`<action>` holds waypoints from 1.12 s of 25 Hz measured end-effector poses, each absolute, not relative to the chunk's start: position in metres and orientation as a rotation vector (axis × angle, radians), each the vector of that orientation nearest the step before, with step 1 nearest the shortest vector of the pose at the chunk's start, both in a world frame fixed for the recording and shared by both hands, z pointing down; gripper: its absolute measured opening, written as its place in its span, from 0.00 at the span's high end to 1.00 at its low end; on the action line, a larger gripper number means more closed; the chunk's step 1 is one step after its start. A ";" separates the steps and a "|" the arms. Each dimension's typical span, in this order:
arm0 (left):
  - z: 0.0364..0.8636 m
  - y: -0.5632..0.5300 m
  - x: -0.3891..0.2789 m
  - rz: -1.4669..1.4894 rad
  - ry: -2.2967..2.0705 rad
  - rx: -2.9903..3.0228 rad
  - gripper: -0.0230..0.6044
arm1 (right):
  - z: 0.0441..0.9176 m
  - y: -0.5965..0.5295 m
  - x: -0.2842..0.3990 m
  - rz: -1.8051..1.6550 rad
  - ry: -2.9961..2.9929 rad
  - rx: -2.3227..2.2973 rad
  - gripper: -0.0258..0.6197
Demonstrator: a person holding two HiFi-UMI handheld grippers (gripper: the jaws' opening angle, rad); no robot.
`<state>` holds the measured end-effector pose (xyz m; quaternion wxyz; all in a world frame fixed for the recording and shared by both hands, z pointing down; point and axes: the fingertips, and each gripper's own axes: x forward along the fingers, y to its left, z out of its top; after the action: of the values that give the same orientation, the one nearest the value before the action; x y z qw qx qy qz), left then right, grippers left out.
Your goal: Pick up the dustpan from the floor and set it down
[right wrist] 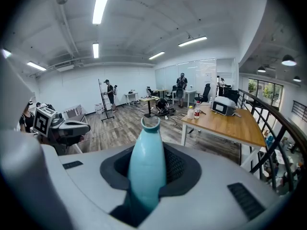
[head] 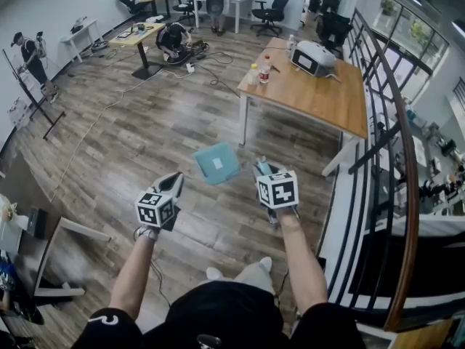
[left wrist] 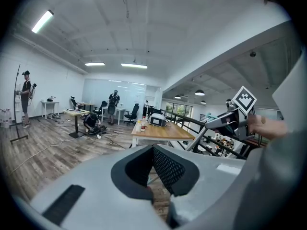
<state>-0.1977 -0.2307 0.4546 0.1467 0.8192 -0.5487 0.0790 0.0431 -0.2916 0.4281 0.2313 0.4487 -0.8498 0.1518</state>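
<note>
A teal dustpan (head: pixel 216 163) hangs in the air above the wooden floor, its flat pan tilted toward me. My right gripper (head: pixel 264 171) is shut on its handle. In the right gripper view the teal handle (right wrist: pixel 146 169) stands up between the two dark pads, its ring end on top. My left gripper (head: pixel 175 182) is held left of the pan, apart from it. Its black pads (left wrist: pixel 168 169) meet with nothing between them. The right gripper (left wrist: pixel 225 122) shows at the right of the left gripper view.
A wooden table (head: pixel 320 97) with bottles and a white device stands ahead on the right. A dark railing (head: pixel 389 158) runs along the right side. A white-framed stand (head: pixel 62 238) sits at lower left. Cables (head: pixel 109 107) and people (head: pixel 174 38) are farther back.
</note>
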 end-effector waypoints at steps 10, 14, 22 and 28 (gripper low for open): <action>0.472 -0.237 -0.176 0.221 -1.504 2.371 0.97 | 0.441 -0.288 0.054 0.437 -2.308 1.276 0.83; 0.482 -0.244 -0.156 0.241 -1.457 2.400 0.97 | 0.451 -0.292 0.065 0.443 -2.297 1.298 0.83; 0.513 -0.263 -0.111 0.279 -1.383 2.417 0.97 | 0.505 -0.298 0.094 0.482 -2.241 1.291 0.82; 0.552 -0.282 -0.100 0.253 -1.427 2.398 0.97 | 0.572 -0.315 0.108 0.489 -2.178 1.279 0.82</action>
<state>-0.0999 -0.2821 0.5517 0.1691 0.8435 -0.5019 0.0890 0.1081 -0.3147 0.5721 0.2804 0.4773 -0.8126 0.1824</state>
